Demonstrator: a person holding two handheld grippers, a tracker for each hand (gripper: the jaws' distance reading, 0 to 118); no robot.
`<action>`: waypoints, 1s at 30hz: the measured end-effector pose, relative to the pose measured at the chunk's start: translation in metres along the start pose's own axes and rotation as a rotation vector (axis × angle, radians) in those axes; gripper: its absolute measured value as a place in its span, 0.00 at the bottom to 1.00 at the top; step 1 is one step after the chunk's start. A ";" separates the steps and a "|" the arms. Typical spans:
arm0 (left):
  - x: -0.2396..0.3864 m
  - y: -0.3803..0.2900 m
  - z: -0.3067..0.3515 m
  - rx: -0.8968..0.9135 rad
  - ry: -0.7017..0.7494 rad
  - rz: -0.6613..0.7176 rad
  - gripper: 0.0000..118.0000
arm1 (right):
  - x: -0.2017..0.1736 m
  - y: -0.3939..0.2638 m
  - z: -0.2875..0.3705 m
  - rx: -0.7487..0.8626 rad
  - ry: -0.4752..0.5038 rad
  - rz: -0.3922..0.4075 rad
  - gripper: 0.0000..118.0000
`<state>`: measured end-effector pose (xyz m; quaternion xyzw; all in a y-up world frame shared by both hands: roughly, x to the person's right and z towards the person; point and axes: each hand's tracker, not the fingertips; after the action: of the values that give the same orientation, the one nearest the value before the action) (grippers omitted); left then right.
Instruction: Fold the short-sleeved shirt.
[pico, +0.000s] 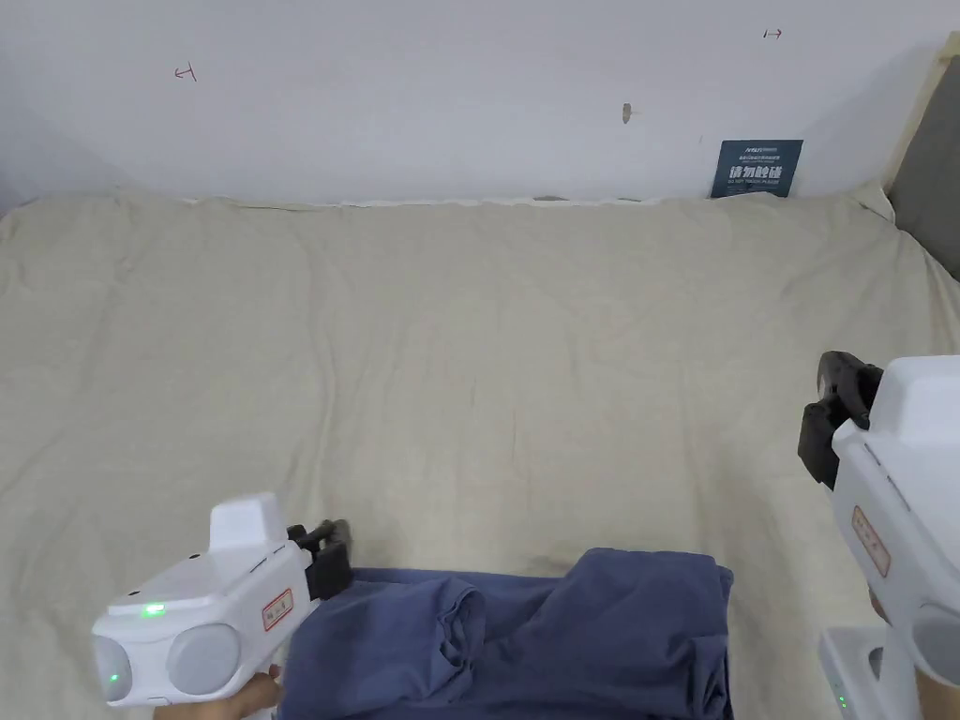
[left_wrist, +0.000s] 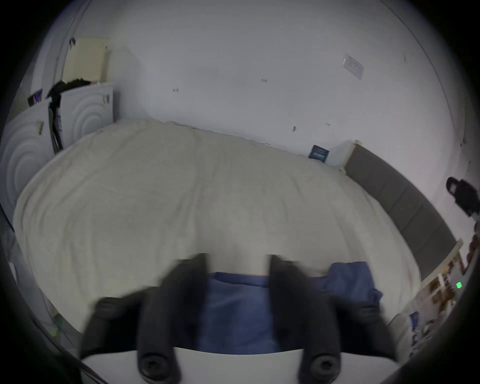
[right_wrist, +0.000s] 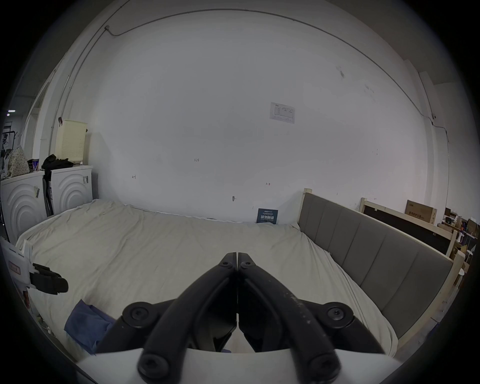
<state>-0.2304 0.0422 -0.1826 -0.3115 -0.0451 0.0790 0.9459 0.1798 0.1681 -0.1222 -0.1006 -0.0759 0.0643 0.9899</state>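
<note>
Left gripper (pico: 328, 548) hovers at the shirt's (pico: 525, 637) left edge, jaws wide, holding nothing. Shirt lies bunched at the bed's (pico: 469, 356) near edge, one flap turned over; looks like no clean fold yet, so flattening and folding remain. Right gripper (pico: 830, 412) is well right of the shirt, jaws closed and empty. Blue card (pico: 756, 168) beyond the shirt at the wall, nothing obstructing.

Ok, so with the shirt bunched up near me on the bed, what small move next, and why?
Probably lower the left gripper onto the blue shirt and pinch its near-left edge. Its jaws stand open just above that crumpled cloth, while the right gripper is shut and off to the side over the bed sheet.
</note>
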 end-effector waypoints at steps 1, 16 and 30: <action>-0.001 -0.003 -0.003 -0.002 0.016 -0.021 0.01 | 0.000 0.000 0.000 0.000 0.002 -0.001 0.02; 0.067 -0.084 -0.074 -0.249 -0.096 -0.136 0.00 | 0.017 -0.006 0.003 -0.023 -0.028 -0.008 0.02; 0.066 -0.060 -0.056 -0.207 -0.201 -0.032 0.00 | 0.023 -0.006 0.007 -0.021 -0.045 -0.012 0.02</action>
<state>-0.1510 -0.0261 -0.1892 -0.3973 -0.1526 0.0895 0.9005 0.2019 0.1669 -0.1107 -0.1092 -0.0996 0.0596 0.9872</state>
